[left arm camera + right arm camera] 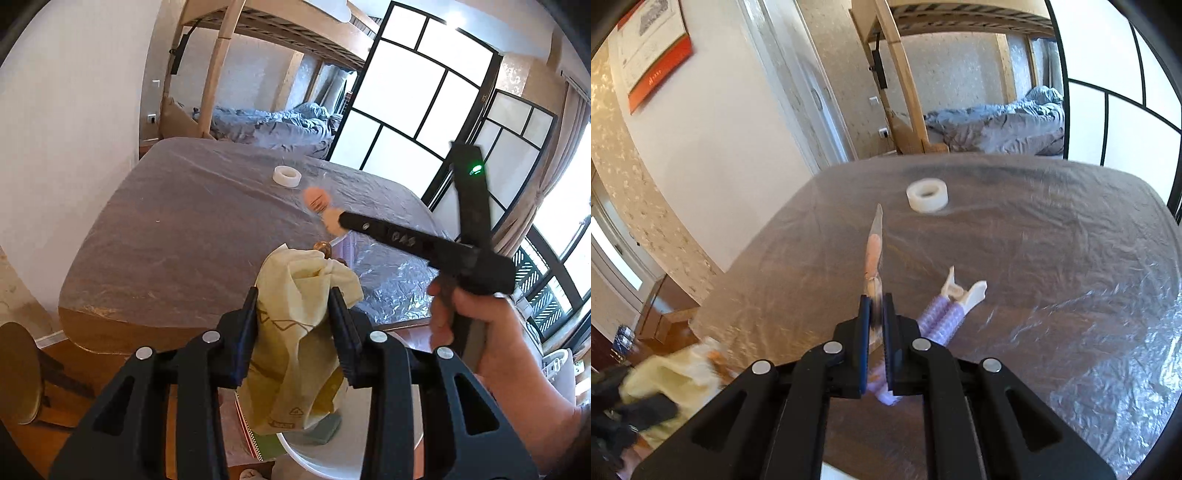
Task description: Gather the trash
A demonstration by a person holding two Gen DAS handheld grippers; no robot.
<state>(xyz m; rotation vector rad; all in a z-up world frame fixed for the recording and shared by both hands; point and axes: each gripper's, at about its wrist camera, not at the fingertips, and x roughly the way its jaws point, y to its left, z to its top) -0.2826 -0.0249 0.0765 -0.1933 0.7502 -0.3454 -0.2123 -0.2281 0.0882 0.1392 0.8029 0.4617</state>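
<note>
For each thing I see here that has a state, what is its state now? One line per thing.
Left gripper: shut on the paper bag.
Paper bag: crumpled, held above the white bin.
White bin: open, below the bag.
Right gripper: shut on the pink wrapper.
Pink wrapper: held clear of the table.
Purple wrapper: torn open, lying on the table.
Tape roll: lying flat on the table.
</note>
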